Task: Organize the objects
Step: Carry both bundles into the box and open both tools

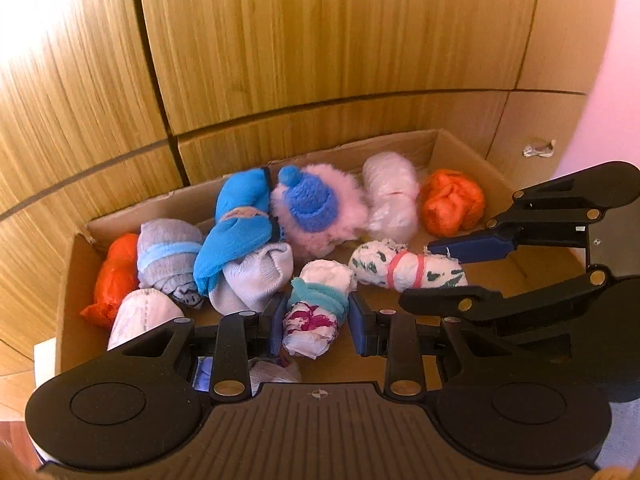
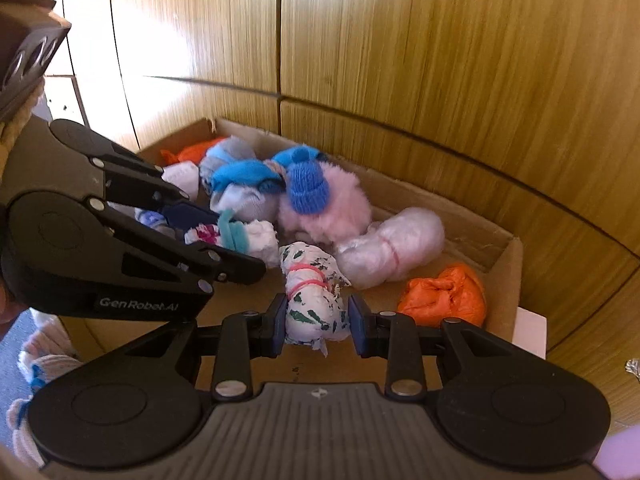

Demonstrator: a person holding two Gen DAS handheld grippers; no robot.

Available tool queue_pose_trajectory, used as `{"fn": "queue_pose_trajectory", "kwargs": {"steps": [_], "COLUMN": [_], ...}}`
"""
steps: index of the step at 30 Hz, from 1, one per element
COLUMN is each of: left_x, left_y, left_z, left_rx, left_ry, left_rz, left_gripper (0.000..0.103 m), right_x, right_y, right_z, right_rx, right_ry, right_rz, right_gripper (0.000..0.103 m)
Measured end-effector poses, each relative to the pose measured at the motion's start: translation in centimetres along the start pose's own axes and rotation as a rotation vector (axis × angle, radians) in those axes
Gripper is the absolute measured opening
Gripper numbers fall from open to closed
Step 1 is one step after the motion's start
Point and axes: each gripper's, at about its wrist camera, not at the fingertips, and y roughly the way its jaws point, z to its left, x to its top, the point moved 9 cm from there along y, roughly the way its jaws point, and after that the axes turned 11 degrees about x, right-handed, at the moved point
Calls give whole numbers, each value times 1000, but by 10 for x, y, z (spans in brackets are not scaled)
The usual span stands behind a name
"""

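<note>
Left gripper (image 1: 312, 322) pinches the pink-print roll (image 1: 314, 320) between its pads, over the box (image 1: 64, 280) floor. Right gripper (image 2: 319, 322) pinches the green-print roll (image 2: 316, 300), orange bundle (image 2: 444, 294) right of its fingers. Risk: grippers crowd; releasing together may knock the rolls askew.

Green-speckled white cloth roll (image 2: 314, 312) wears pink bands. Pink-blotched white cloth roll (image 1: 310, 322) wears teal. Crumpled orange plastic bag (image 2: 444, 294) glows plain.
</note>
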Motion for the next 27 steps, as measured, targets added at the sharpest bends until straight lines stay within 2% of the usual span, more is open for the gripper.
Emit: {"fn": "queue_pose_trajectory", "kwargs": {"steps": [9,13,15,17,24,27], "left_x": [-1,0,0,0,1,3], "left_y": [12,12,13,11,3,-4], "left_z": [6,6,4,3,0,-1], "left_rx": [5,-3,1,6,15,14], "left_ry": [-30,-38,-24,-18,-23,-21], "left_rz": [26,32,29,25,34,21], "left_gripper": [39,43,45,47,60,69], "right_x": [0,-1,-3,-4,-7,-9], "right_y": [9,5,3,0,-8,-15], "right_z": [-3,-2,-1,0,-3,-4], "right_rx": [-9,-8,-8,-11,-31,-38], "right_ry": [-20,-26,-33,-32,-19,-11], "right_rz": [37,46,47,44,48,43], "right_gripper": [29,32,40,42,42,42]}}
